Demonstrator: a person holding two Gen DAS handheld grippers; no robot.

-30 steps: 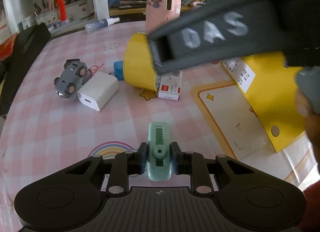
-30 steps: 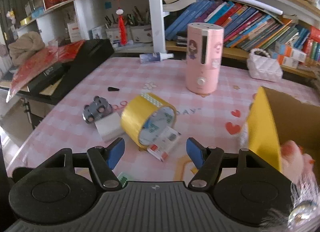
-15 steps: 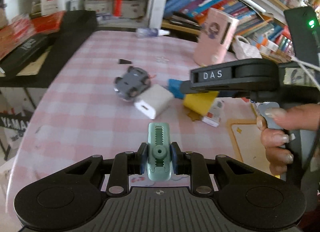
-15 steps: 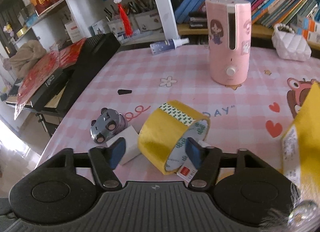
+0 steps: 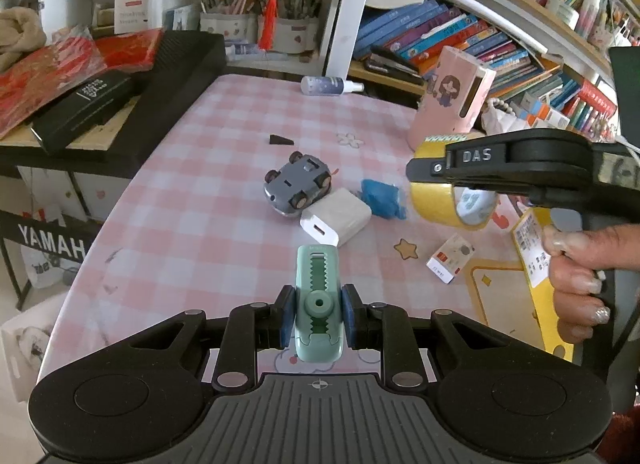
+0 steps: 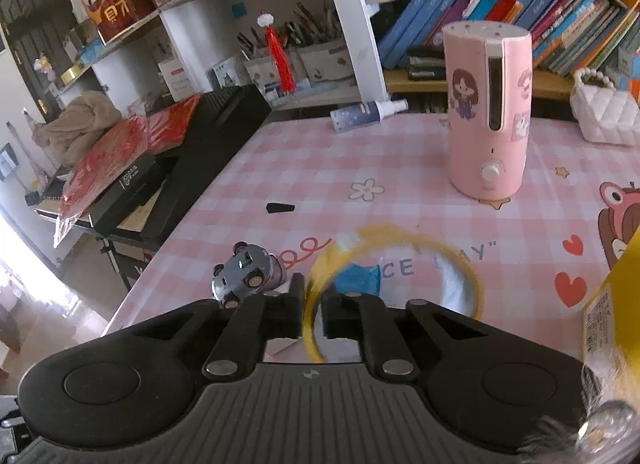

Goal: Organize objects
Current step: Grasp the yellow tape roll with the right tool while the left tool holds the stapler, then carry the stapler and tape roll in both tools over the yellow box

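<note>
left wrist: left gripper (image 5: 318, 314) pinches green stapler (image 5: 319, 304) above pink table (image 5: 192, 223); white charger (image 5: 335, 221), red-white box (image 5: 450, 258) visible | right wrist: right gripper (image 6: 311, 314) clamps yellow tape roll (image 6: 394, 238) wall, raised; toy car (image 6: 248, 274) beside, charger hidden

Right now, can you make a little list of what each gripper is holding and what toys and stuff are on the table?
left gripper: shut on green clip
right gripper: shut on tape roll, lifted
toy car: upside down, on table
charger: white, beside the car
blue thing: next to charger
small box: flat on table
pink humidifier: upright, far side
spray bottle: lying down, table's far edge
</note>
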